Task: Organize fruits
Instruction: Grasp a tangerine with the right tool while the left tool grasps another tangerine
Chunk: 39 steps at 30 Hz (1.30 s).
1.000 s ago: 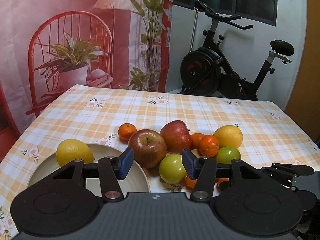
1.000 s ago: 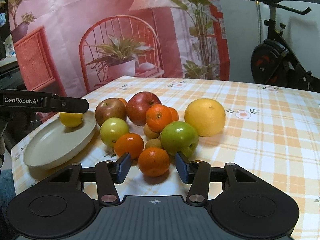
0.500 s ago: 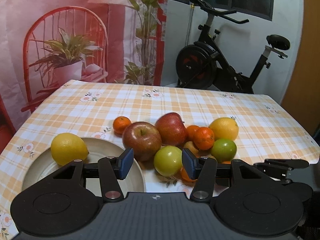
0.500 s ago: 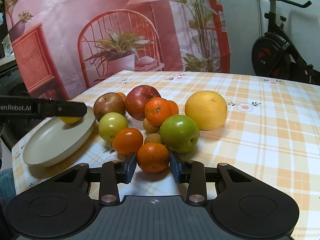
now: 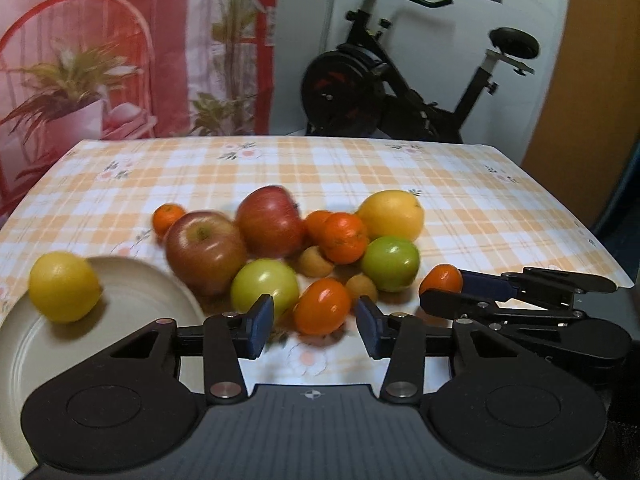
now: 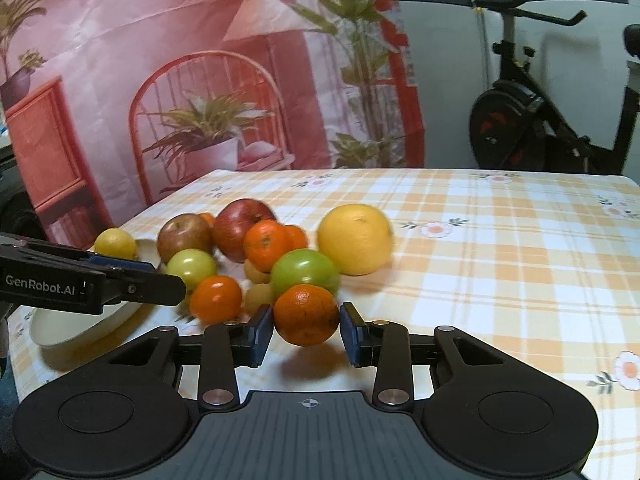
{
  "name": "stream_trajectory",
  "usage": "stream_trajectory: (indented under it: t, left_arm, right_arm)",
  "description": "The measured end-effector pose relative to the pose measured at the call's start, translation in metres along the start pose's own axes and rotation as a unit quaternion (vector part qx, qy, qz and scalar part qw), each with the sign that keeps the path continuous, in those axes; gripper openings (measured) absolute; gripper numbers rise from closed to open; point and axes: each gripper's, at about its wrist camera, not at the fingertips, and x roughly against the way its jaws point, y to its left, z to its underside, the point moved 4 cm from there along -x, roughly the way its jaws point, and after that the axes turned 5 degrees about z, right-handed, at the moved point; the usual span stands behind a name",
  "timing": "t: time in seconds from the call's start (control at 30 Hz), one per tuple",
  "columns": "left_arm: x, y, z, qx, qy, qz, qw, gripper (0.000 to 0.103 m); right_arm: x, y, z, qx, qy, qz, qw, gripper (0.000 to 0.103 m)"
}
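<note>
At the far left a cream plate (image 5: 132, 304) sits on the checked table (image 5: 460, 200) with a lemon (image 5: 64, 286) on its near-left rim. Only the left wrist view shows the plate's open face; the right wrist view has it partly behind the left gripper's arm. Right of the plate lies the fruit pile: two red apples (image 5: 204, 252), a pale green apple (image 5: 265, 290), small mandarins and a big yellow citrus (image 5: 391, 215) at its far right. The left gripper (image 5: 315, 326) is closing, its pads either side of an orange fruit (image 5: 322, 306) without touching it. Further right, the right gripper (image 6: 307, 334) is clenched on a mandarin (image 6: 306, 314), which the right wrist view shows lifted above its shadow; the left wrist view shows only its tip (image 5: 441, 280) between the jaws.
</note>
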Motion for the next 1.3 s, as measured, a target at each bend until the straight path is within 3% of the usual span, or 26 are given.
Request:
stream_trajectory:
  t: [0.43,0.7,1.0,1.17,1.3]
  left_arm:
    - [-0.035,-0.019,-0.009,-0.055,0.023,0.016,0.9981,0.046]
    - [-0.031,-0.018,-0.006,-0.061,0.023,0.026,0.9975,0.046]
    - [-0.011,-0.033,0.006,-0.068,0.036,0.079,0.9939,0.046]
    - [0.001,-0.025,0.000,-0.053,0.008,0.048,0.9974,0.048]
    - [-0.016,-0.018,-0.002,-0.045,0.029,0.029,0.9982,0.048]
  right_arm:
    - [0.007,-0.019,0.000,-0.030,-0.018,0.005,0.999,0.034]
    - [0.004,-0.018,0.001,-0.034,-0.014,0.001,0.999,0.034]
    - [0.004,-0.018,0.001,-0.035,-0.014,0.000,0.999,0.034]
    - [0.004,-0.018,0.001,-0.036,-0.014,-0.001,0.999,0.034]
    - [0.005,-0.018,0.001,-0.036,-0.014,0.000,0.999,0.034]
